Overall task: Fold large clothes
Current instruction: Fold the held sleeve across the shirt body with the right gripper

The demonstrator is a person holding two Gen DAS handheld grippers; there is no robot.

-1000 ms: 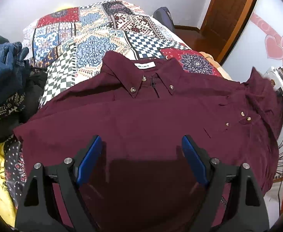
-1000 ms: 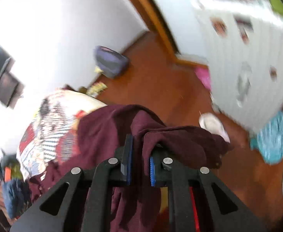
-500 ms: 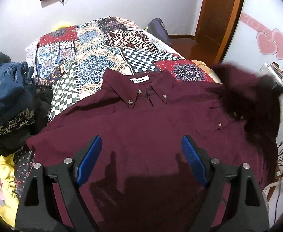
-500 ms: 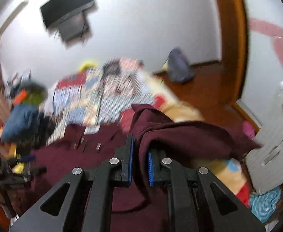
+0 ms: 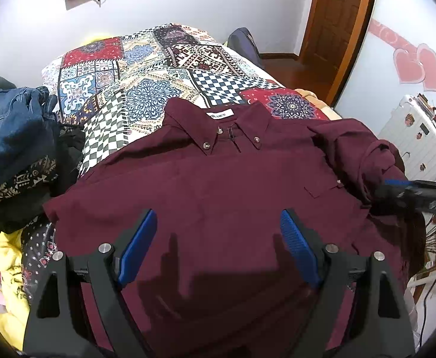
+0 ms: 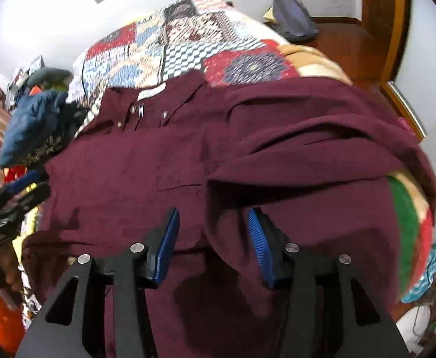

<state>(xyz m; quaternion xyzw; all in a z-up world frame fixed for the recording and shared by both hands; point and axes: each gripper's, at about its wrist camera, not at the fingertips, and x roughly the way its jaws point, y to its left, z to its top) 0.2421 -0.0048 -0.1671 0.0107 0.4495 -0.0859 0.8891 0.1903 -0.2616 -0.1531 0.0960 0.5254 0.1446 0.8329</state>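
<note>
A maroon button-down shirt [image 5: 218,185] lies front up on the patchwork bedspread [image 5: 158,68], collar toward the far wall. Its right sleeve [image 6: 307,149] is folded in over the shirt's right side. My left gripper [image 5: 218,238] hovers open and empty over the shirt's lower middle. My right gripper [image 6: 212,238] is open just above the shirt [image 6: 128,179], near the folded sleeve's edge; it also shows at the right edge of the left wrist view [image 5: 408,188].
A pile of denim and dark clothes [image 5: 15,143] lies at the bed's left side, with yellow fabric [image 5: 6,262] below it. A backpack [image 6: 295,21] sits on the wood floor by the door [image 5: 337,29]. A white cabinet [image 5: 414,149] stands to the right.
My right gripper carried the sleeve from the right side over onto the shirt, then opened and let it go. My left gripper stayed open above the shirt.
</note>
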